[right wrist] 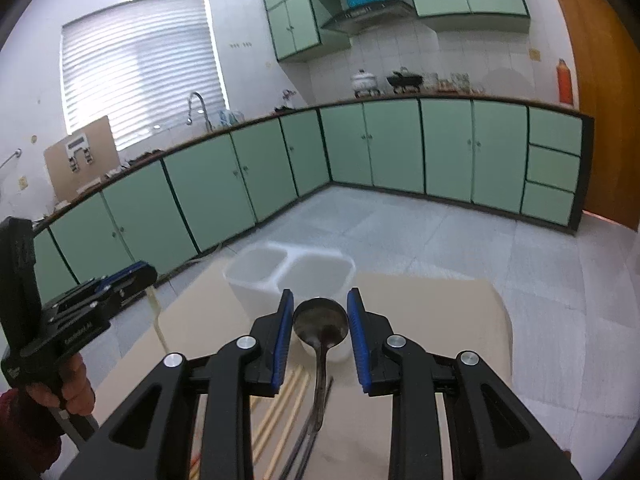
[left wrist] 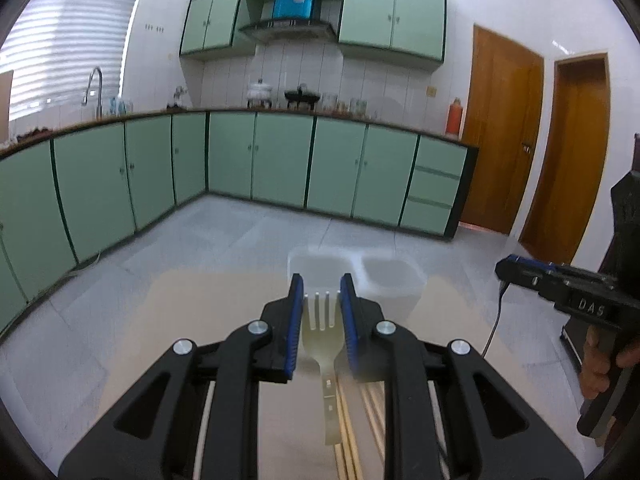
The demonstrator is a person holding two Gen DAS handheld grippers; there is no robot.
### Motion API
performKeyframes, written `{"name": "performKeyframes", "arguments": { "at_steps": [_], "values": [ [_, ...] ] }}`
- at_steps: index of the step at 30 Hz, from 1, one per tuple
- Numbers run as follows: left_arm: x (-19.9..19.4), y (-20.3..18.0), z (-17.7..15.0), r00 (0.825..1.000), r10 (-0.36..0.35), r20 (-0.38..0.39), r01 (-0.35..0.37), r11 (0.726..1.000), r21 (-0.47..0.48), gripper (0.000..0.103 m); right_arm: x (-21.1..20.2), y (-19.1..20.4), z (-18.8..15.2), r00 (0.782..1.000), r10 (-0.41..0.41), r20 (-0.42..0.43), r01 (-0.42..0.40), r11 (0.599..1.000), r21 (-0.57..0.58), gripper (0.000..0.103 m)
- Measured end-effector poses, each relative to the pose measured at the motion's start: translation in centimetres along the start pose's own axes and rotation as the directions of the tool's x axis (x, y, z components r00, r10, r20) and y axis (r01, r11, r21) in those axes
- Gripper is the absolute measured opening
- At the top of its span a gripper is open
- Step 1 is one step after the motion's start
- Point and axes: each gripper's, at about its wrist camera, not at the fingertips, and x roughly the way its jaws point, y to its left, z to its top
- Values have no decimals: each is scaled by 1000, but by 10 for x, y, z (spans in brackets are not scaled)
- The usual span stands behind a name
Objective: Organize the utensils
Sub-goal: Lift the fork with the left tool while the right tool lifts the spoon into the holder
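My left gripper (left wrist: 320, 282) is shut on a pale plastic fork (left wrist: 322, 336). Its pads pinch the tined head and the handle hangs back toward the camera. In the right wrist view the left gripper (right wrist: 148, 274) shows at the left with the fork (right wrist: 157, 320) dangling from it. My right gripper (right wrist: 319, 298) is shut on a dark metal spoon (right wrist: 320, 322), gripped across its bowl with the handle trailing down. A white two-compartment holder (right wrist: 256, 292) (left wrist: 394, 286) stands on the beige table just beyond both grippers. The right gripper (left wrist: 502, 270) also shows at the right of the left wrist view.
Wooden chopsticks (right wrist: 286, 408) (left wrist: 348, 440) and thin dark utensils (right wrist: 304, 444) lie on the beige table (right wrist: 432, 320) under the grippers. Beyond the table edge is grey tiled floor, green kitchen cabinets (left wrist: 280, 160) and a wooden door (left wrist: 500, 132). A person's hand (right wrist: 76, 388) grips the left tool.
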Motion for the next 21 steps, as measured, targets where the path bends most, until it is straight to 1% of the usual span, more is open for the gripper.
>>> {"name": "performKeyframes", "arguments": {
  "at_steps": [3, 6, 10, 12, 15, 18, 21],
  "values": [
    [-1, -4, 29, 998, -14, 64, 13, 1000, 8, 18, -2, 5, 27, 999, 21, 41, -20, 999, -28, 27],
    [2, -10, 57, 991, -26, 130, 23, 1000, 20, 18, -2, 11, 54, 996, 34, 86, -29, 998, -61, 27],
    [20, -19, 89, 981, -41, 189, 36, 999, 31, 18, 8, 13, 84, 991, 44, 126, -36, 997, -64, 27],
    [33, -23, 98, 981, -44, 192, 38, 999, 35, 18, 18, 14, 95, 990, 30, 139, -20, 997, -71, 27],
    [62, -26, 100, 984, -35, 176, 31, 999, 27, 18, 40, 12, 99, 990, 18, 137, -10, 998, -66, 27],
    [92, -27, 92, 989, -16, 146, 12, 1000, 28, 18, 62, 7, 97, 992, 5, 126, 2, 999, -51, 27],
    [118, -25, 79, 994, 5, 106, -9, 999, 32, 18, 86, 2, 89, 995, -15, 98, 19, 999, -40, 27]
  ]
}}
